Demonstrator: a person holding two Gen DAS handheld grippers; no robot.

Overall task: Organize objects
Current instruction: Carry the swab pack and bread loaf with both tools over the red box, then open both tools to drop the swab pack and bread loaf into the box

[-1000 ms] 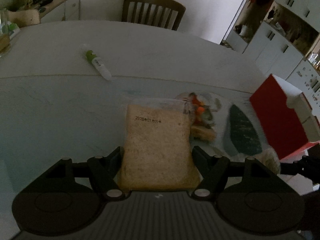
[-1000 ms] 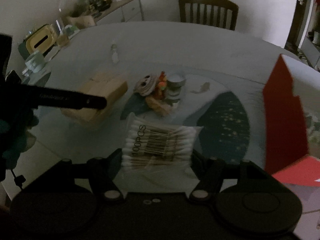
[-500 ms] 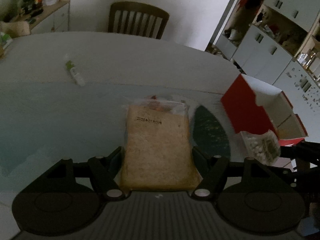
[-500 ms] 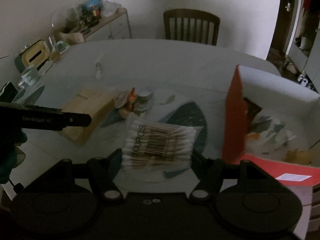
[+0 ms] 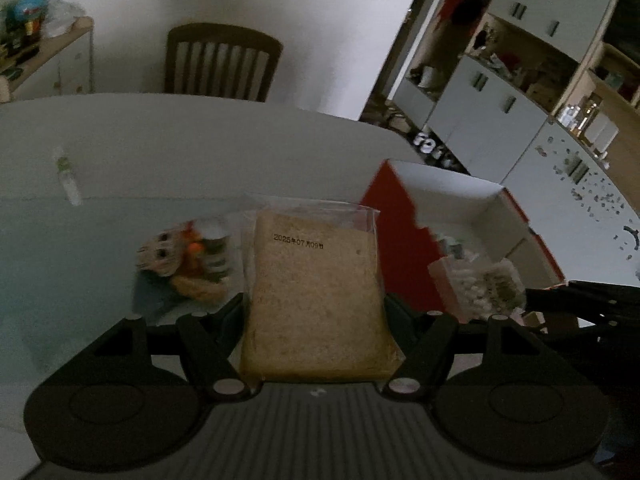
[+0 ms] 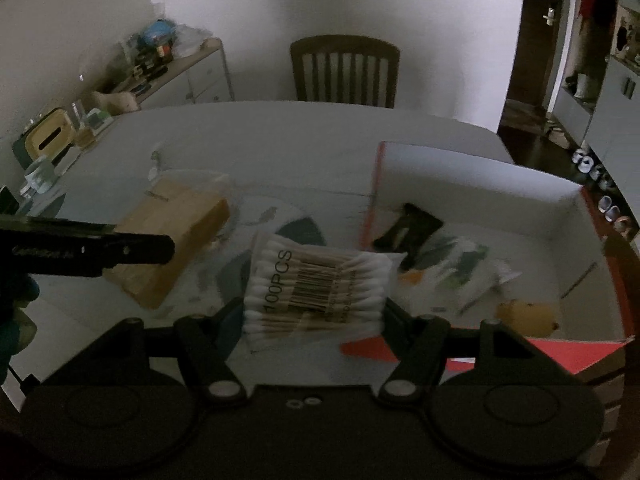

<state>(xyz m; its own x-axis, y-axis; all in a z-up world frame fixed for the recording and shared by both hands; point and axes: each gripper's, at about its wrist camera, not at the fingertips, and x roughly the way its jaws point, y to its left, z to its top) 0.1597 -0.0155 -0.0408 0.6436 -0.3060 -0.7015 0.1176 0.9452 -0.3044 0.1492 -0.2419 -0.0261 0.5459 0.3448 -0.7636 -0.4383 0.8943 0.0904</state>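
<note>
A: quick q, what's in the left gripper (image 5: 314,312) rn?

B: clear bag of tan grain (image 5: 316,300), printed date on it, fingers (image 5: 224,320) clamped on both side edges. Bag's up off the surface (image 5: 200,136).

A: and the right gripper (image 6: 314,312)?

B: fingers (image 6: 404,320) squeezing a cotton swab pack (image 6: 316,280), "100PCS" + barcode, also lifted.

A: where's the red box (image 6: 480,184) vs the fingers?

B: ahead and to the right of the right fingers, open top, its near left corner just past the pack's right edge. Stuff already in it, blurry tho. From the left cam it's right behind the grain bag.

A: room to move?

B: small toy pile (image 5: 180,260) just left of the left fingers, bare surface beyond, chair (image 6: 344,72) at the far edge.
</note>
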